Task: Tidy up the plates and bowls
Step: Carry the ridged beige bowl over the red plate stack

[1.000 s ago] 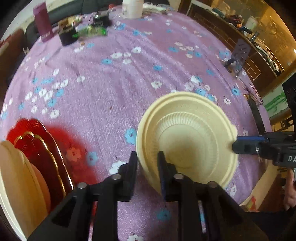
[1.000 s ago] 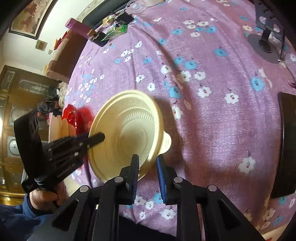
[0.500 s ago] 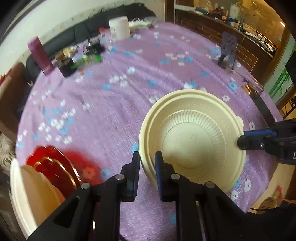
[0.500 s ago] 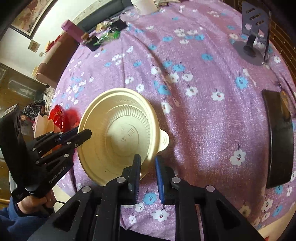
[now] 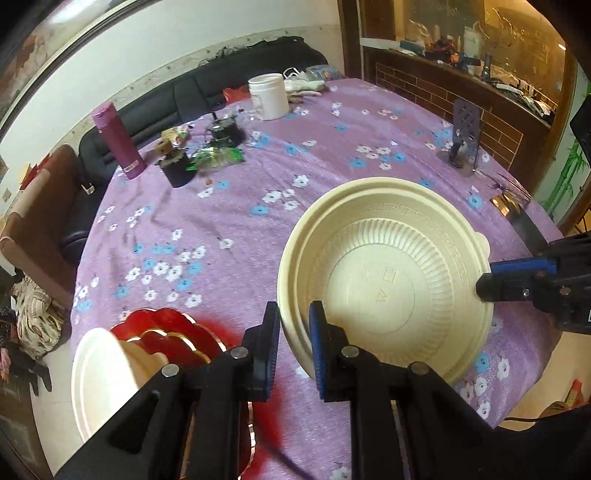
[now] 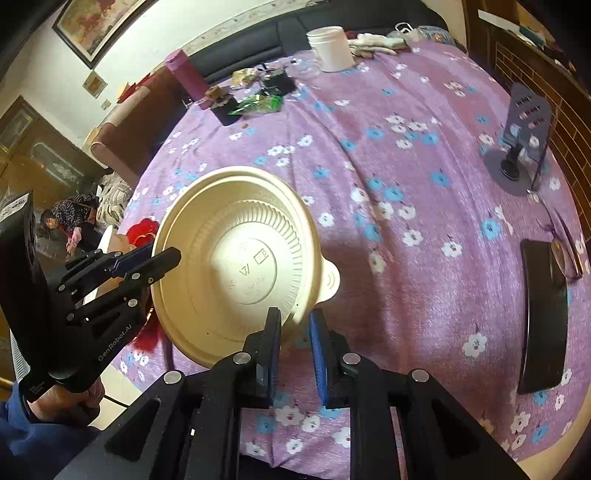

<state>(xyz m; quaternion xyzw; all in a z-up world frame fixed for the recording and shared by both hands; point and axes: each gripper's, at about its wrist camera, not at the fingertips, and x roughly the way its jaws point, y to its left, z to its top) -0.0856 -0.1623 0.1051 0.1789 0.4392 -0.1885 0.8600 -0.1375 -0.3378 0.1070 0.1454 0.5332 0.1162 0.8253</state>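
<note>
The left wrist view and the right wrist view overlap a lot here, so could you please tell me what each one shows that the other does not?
Only the left wrist view shows the brick-fronted counter crowded with clutter, and more of the red plate.

Only the right wrist view shows the framed picture, the wooden cabinet, the dark flat slab on the table and the blue sleeve.

Both show the cream bowl gripped at opposite rims by the left gripper and right gripper, plus the magenta bottle and white jar.
</note>
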